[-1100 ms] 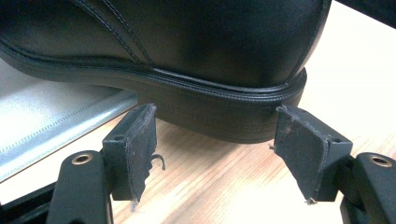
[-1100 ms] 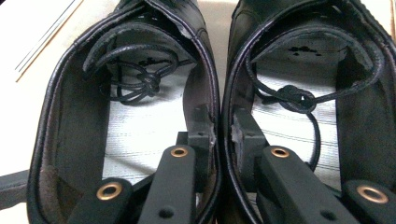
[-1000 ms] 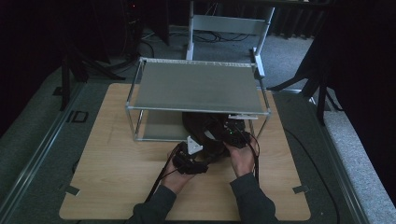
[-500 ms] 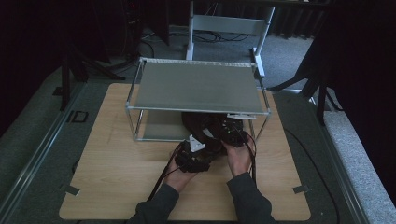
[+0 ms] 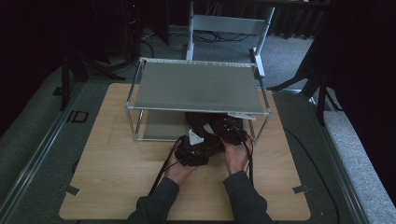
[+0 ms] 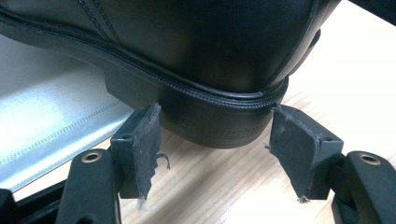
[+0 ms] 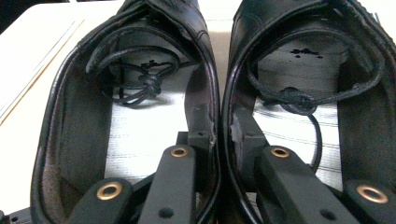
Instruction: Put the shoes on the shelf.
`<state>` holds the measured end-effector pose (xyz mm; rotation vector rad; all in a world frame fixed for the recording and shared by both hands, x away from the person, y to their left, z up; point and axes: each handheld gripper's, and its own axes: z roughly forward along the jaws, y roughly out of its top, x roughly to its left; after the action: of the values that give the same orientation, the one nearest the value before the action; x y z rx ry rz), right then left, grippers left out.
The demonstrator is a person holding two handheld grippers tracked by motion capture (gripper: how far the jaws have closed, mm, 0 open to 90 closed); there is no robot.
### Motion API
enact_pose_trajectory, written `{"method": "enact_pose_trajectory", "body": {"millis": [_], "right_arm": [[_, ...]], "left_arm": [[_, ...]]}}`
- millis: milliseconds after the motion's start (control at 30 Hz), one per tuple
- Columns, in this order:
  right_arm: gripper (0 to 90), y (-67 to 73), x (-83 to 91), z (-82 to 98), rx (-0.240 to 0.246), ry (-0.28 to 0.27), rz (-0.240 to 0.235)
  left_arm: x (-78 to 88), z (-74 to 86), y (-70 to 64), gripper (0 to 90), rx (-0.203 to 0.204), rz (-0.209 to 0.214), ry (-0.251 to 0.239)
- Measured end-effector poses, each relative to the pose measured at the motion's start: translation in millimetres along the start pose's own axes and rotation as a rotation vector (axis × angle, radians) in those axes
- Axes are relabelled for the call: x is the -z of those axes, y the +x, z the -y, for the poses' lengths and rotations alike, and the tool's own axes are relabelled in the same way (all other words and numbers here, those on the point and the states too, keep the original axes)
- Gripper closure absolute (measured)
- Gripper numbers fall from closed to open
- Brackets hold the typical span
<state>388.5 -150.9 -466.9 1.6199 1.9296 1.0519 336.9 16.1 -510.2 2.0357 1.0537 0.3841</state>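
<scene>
A pair of black leather shoes (image 5: 212, 128) sits at the front edge of the lower shelf of a metal rack (image 5: 196, 86) on the wooden table (image 5: 116, 163), heels towards the person and partly under the top shelf. The right claw (image 7: 223, 128) has one jaw inside each shoe and pinches the two touching inner walls together, so it is clenched on the pair; in the right gripper view the laces lie loose on the pale insoles. The left claw (image 6: 215, 140) is at the heel (image 6: 219, 126) of one shoe, its worn pads (image 6: 147, 140) on either side of the heel block; the jaws have just been closing in, but a sliver of wood grain shows between each pad and the sole, so it looks not quite clamped yet. The step in hand seems to be securing the pair at the shelf mouth, either to seat it deeper or draw it out; I cannot tell which. Next, the left claw needs to finish closing squarely on the heel, then both hands must move together and level, keeping the shoes side by side and clear of the rack's front rail.
</scene>
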Motion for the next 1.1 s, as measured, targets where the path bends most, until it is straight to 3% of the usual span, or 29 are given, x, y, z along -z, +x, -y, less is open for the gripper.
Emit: {"method": "enact_pose_trajectory", "body": {"millis": [100, 367, 867, 1100], "right_arm": [[80.7, 0.9, -1.9, 0.7, 0.018, -0.017, 0.010], [80.7, -0.2, -12.8, 1.2, 0.007, -0.050, 0.038], [80.6, -1.2, -26.9, 4.1, 0.003, -0.103, 0.080], [80.6, -0.6, -29.2, 4.9, 0.000, -0.127, 0.094]], "left_arm": [[-3.4, -1.1, 2.1, 34.7, -0.002, 0.002, 0.003], [-16.7, -6.6, 7.0, 34.6, -0.022, -0.022, 0.023], [-34.8, -6.6, 14.3, 34.7, -0.087, -0.050, -0.004], [-39.1, -7.2, 16.2, 34.7, -0.098, -0.060, -0.012]]}}
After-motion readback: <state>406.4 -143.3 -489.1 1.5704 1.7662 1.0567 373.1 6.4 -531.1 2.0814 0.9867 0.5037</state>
